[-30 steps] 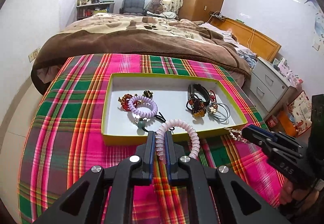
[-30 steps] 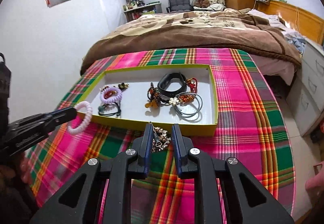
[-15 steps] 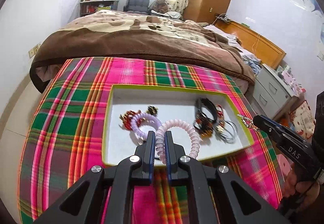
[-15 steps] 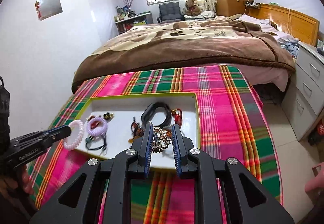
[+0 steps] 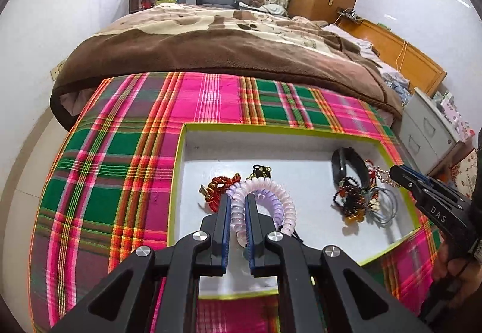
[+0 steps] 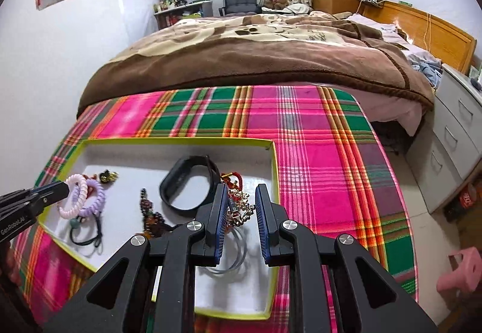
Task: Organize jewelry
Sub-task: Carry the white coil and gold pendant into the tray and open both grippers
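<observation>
A bed (image 5: 229, 40) under a brown blanket fills the far part of the room, and in front of it stands a table (image 5: 114, 158) covered with a pink and green plaid cloth. On the cloth lies a shallow white tray (image 5: 271, 149) with a yellow-green rim, holding a black band (image 6: 186, 182), a purple coil tie (image 6: 96, 200), a red knotted piece (image 5: 218, 186), beaded strings and thin grey hoops (image 5: 387, 203). The left gripper (image 5: 238, 212) hangs over the tray's left part, its fingers closed tight on a pale pink coil bracelet (image 5: 271, 197), whose loop arcs out to the right above the purple tie. The right gripper (image 6: 241, 206) is over the tray's right part; its fingers pinch a small metal charm chain (image 6: 239, 211), which hangs against the left finger above the hoops.
</observation>
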A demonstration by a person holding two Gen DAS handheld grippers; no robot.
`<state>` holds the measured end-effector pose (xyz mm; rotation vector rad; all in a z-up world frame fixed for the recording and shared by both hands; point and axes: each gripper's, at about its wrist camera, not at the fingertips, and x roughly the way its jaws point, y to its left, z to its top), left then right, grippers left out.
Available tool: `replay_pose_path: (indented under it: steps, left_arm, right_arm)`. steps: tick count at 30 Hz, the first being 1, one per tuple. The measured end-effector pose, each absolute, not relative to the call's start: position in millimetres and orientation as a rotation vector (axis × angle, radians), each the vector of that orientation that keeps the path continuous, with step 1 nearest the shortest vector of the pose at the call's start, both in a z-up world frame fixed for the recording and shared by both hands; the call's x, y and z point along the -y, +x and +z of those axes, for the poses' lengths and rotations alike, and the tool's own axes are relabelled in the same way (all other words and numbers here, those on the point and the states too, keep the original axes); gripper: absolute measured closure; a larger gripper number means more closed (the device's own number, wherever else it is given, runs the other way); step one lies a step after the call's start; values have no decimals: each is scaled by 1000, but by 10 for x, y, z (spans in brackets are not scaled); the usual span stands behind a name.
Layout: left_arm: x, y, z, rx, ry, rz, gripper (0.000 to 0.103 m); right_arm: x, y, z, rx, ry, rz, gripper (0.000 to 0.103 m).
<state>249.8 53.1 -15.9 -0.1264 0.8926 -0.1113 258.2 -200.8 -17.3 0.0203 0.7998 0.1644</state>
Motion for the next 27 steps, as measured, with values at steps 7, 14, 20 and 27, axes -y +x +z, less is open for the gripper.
replay_pose_path:
  steps: [7,14,20,27]
  left_arm:
    - [-517,2535,-252,-913,-131,-112,94]
    - [-477,2513,-282,-917,-121,-113,88]
    - [-458,2459,-280,-910,-123,-98,72]
    - [-394,2331,-151,-868,-95,-72,63]
  right_arm:
    - [1973,2586,-259,-818,-1,167,83]
    - [1958,2577,-285,-832,1,168,83]
    - [1964,2545,-269,-828,7,168,83]
    - [1955,2476,-241,-816,16,185,68]
